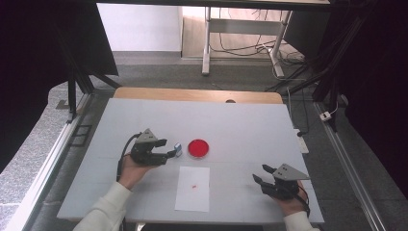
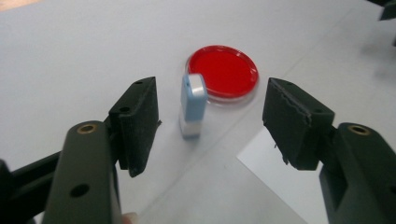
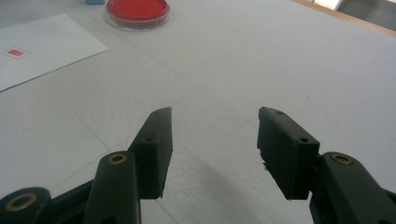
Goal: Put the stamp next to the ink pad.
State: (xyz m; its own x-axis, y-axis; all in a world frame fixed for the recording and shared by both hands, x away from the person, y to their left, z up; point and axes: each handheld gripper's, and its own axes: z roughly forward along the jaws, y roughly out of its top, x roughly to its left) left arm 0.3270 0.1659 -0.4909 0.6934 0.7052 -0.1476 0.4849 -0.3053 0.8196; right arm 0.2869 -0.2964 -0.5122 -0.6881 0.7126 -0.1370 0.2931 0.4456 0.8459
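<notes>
A small blue and white stamp (image 1: 177, 148) (image 2: 193, 105) stands upright on the white table, just left of a round red dish (image 1: 198, 148) (image 2: 224, 72) (image 3: 137, 10). My left gripper (image 1: 169, 148) (image 2: 212, 93) is open; the stamp stands a little beyond its pads, on the line between them, and neither pad touches it. A white paper sheet (image 1: 193, 188) (image 3: 42, 46) with a small red mark (image 1: 194, 186) (image 3: 15, 52) lies in front of the dish. My right gripper (image 1: 260, 173) (image 3: 215, 121) rests open near the front right with nothing between its jaws.
The white table top (image 1: 240, 125) has a wooden edge (image 1: 197, 94) at its far side. Beyond it are a grey floor, desk legs (image 1: 207, 43) and cables. A corner of the paper (image 2: 280, 186) lies under the left gripper's right jaw.
</notes>
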